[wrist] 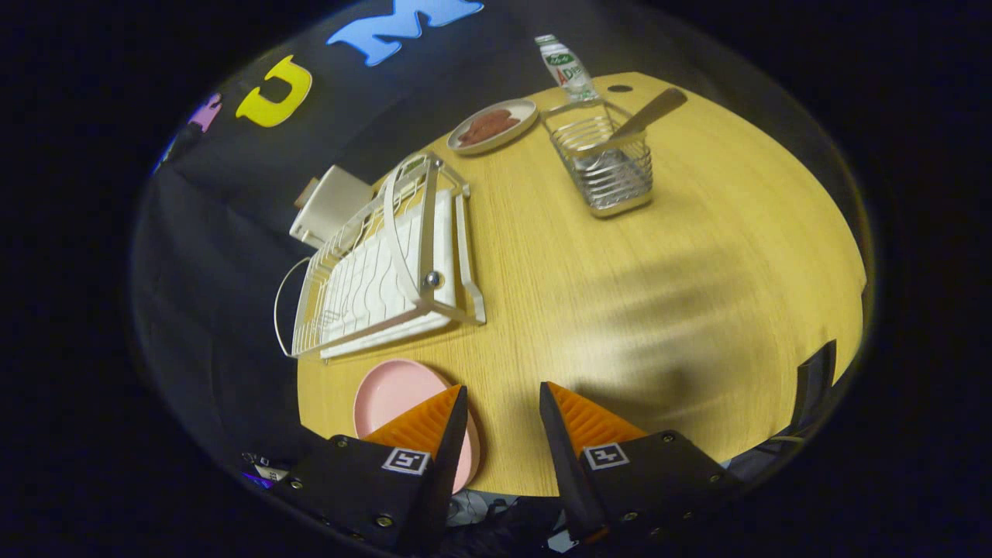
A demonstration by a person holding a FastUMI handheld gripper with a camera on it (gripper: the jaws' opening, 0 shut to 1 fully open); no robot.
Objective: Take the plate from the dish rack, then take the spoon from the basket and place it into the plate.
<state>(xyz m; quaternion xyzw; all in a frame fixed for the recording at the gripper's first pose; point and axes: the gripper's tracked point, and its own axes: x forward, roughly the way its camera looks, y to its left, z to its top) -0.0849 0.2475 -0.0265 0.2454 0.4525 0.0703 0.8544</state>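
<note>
Round pink plastic plate: flat on wooden counter, beside white wire dish rack; gripper jaws spread, empty.

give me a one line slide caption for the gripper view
Open gripper above the pink plate on the table, dish rack ahead, spoon in the basket beyond.

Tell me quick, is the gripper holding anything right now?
Gripper: open and holding nothing; only bare table lies between its fingers. The pink plate lies partly under one finger, ungripped.
</note>
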